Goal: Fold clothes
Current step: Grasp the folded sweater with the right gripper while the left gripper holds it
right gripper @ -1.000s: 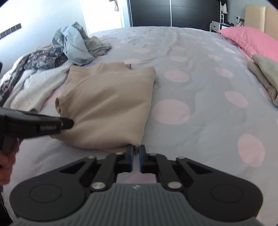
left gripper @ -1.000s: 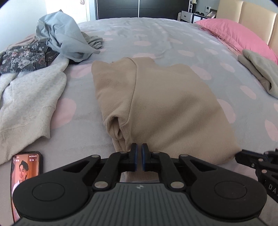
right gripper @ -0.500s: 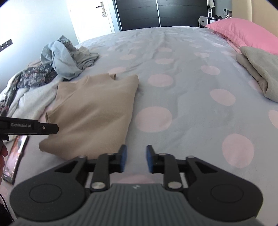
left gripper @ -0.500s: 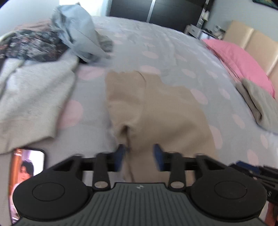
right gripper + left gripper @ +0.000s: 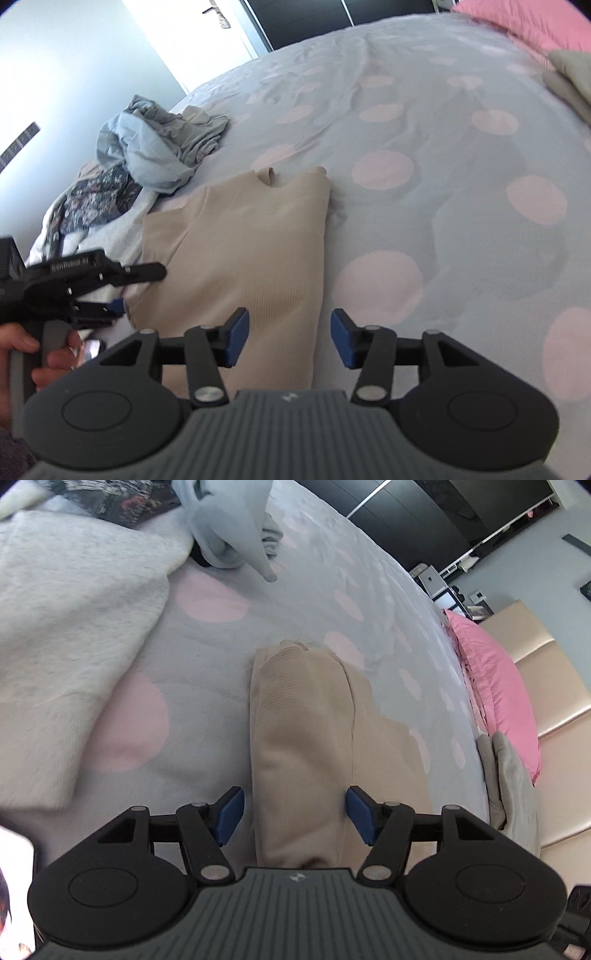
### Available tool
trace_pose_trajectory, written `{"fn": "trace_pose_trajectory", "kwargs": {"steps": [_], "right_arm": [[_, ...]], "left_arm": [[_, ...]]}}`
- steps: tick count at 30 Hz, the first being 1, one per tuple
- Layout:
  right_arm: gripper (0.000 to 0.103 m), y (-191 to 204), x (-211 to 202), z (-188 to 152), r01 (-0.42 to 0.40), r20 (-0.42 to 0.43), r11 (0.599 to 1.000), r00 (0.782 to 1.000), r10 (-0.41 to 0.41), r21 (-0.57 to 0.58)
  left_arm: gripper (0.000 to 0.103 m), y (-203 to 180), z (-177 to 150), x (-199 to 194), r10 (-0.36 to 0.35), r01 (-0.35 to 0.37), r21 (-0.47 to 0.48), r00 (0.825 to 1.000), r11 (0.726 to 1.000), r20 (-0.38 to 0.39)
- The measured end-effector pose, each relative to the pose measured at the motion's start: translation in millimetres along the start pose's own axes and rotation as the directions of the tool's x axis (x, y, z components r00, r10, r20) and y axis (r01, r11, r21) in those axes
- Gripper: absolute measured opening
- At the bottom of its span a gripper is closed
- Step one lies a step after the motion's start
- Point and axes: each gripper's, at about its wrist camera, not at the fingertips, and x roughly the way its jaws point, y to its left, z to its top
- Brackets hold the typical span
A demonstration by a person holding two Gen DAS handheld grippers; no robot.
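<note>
Lying folded on the bed (image 5: 424,110), the soft, limp, light beige sweater (image 5: 243,236) wants pinching at its near corners, where the left gripper (image 5: 293,818) and right gripper (image 5: 290,338) both gape empty

One folded beige top (image 5: 243,236), one pink pillow (image 5: 495,686), two wide-spread grippers, one phone (image 5: 14,893).

We see a bed (image 5: 461,155) in grey, pink-dotted cover. A folded beige sweater (image 5: 251,243) lies just ahead of our right hand-held gripper (image 5: 290,338); crumpled clothes (image 5: 155,151) sit beyond-left, a pink pillow (image 5: 495,686) far right.
</note>
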Motion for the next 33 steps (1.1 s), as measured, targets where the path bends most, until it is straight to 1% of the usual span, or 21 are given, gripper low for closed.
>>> {"fn": "trace_pose_trajectory", "kwargs": {"steps": [3,7,10,12,14,16,17,19,21,22,24,27,31,33], "right_arm": [[0.058,-14,20,19,-0.042,-0.032,0.996,0.998,0.045,0.084],[0.058,-31,51,39,-0.073,-0.086,0.984,0.992,0.088,0.165],[0.058,-40,70,47,-0.129,-0.098,0.965,0.983,0.155,0.230],[0.058,-45,81,50,-0.164,-0.096,0.948,0.976,0.196,0.274],[0.054,-52,91,51,-0.195,-0.089,0.927,0.968,0.234,0.320],[0.046,-57,99,52,-0.216,-0.081,0.911,0.962,0.259,0.351],[0.045,-58,101,52,-0.222,-0.076,0.907,0.961,0.265,0.357],[0.037,-56,103,53,-0.222,-0.079,0.915,0.962,0.263,0.338],[0.032,-50,99,57,-0.215,-0.084,0.930,0.965,0.250,0.298],[0.029,-47,96,58,-0.212,-0.083,0.936,0.966,0.244,0.280],[0.027,-44,85,59,-0.226,-0.060,0.936,0.966,0.251,0.270],[0.025,-37,63,58,-0.233,-0.028,0.939,0.968,0.248,0.251],[0.025,-32,18,56,-0.214,0.026,0.955,0.977,0.213,0.203],[0.025,-35,-10,55,-0.203,0.055,0.958,0.979,0.196,0.202]], "left_arm": [[0.060,1,7,12,-0.023,0.023,0.010,1.000,1.000,-0.013],[0.060,3,17,27,-0.054,0.055,0.022,0.998,0.998,-0.031],[0.058,4,25,39,-0.077,0.079,0.032,0.996,0.996,-0.045],[0.054,5,30,47,-0.092,0.094,0.037,0.994,0.995,-0.054],[0.049,6,31,52,-0.105,0.107,0.038,0.993,0.994,-0.052],[0.045,4,32,53,-0.105,0.107,0.046,0.993,0.993,-0.046],[0.042,3,32,54,-0.105,0.107,0.050,0.994,0.993,-0.042],[0.039,0,31,53,-0.099,0.101,0.062,0.995,0.993,-0.031],[0.033,-5,29,47,-0.087,0.088,0.078,0.996,0.993,-0.014],[0.031,-7,28,44,-0.081,0.081,0.087,0.997,0.993,-0.006],[0.027,-16,26,37,-0.077,0.076,0.109,0.997,0.991,0.007],[0.026,-37,21,23,-0.089,0.086,0.155,0.996,0.984,0.014],[0.026,-66,15,5,-0.106,0.099,0.215,0.994,0.972,0.024],[0.026,-91,9,-2,-0.121,0.114,0.261,0.993,0.959,0.014]]}}
